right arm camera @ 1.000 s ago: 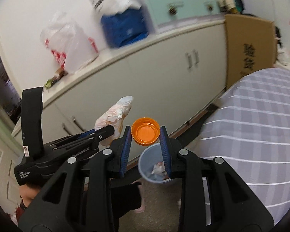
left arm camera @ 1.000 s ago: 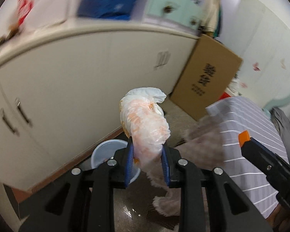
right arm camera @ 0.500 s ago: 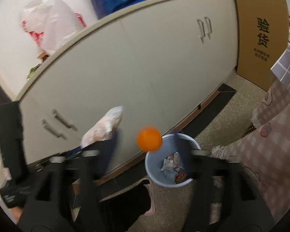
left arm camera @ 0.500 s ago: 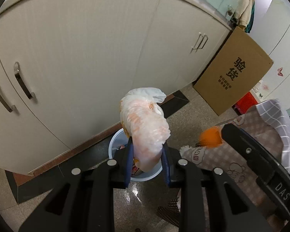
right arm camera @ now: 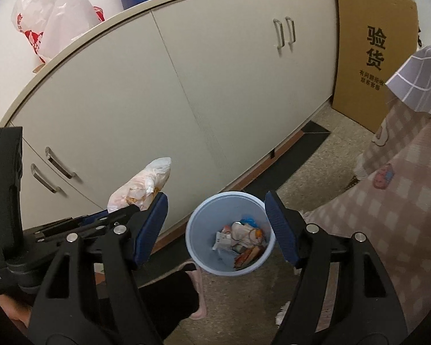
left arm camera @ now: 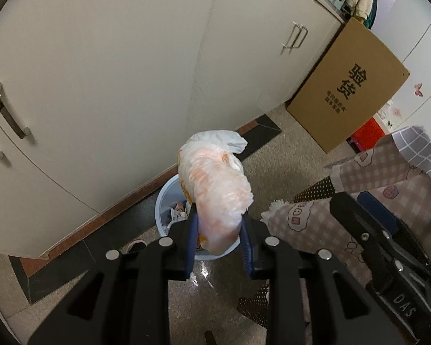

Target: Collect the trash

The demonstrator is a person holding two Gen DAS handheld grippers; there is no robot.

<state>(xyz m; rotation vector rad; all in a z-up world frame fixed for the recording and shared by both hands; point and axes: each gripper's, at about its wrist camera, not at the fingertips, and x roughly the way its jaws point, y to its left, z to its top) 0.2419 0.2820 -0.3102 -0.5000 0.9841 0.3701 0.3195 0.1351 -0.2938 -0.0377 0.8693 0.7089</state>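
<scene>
Pinching the crumpled plastic bag (left arm camera: 215, 189) w/ your left gripper (left arm camera: 219, 248): blue pads clamp its lower end, bag stands up above the jaws at centre of the left wrist frame. Bag is whitish w/ orange showing through. It sits in line w/ the light-blue trash bin (left arm camera: 165, 201), which is on the floor against the cabinet base, partly hidden behind bag + fingers.

Right gripper (right arm camera: 217, 230): jaws have just been opening, now spread wide, nothing between the pads. In the right wrist frame the bin (right arm camera: 196, 221) shows in the gap between the two blue pads, lower centre, w/ wrappers and paper scraps inside. Your left gripper + bag (right arm camera: 142, 187) show at lower left of that frame, left of the bin, bag not in it yet.

Cream cabinet (right arm camera: 186, 86) fills the upper half of both frames. Cardboard box (right arm camera: 373, 49) w/ black print leans at its right end, upper right. Checked pink fabric (right arm camera: 402, 215) hangs at right edge. A slippered foot (right arm camera: 198, 293) shows at bottom, just beside the bin.
</scene>
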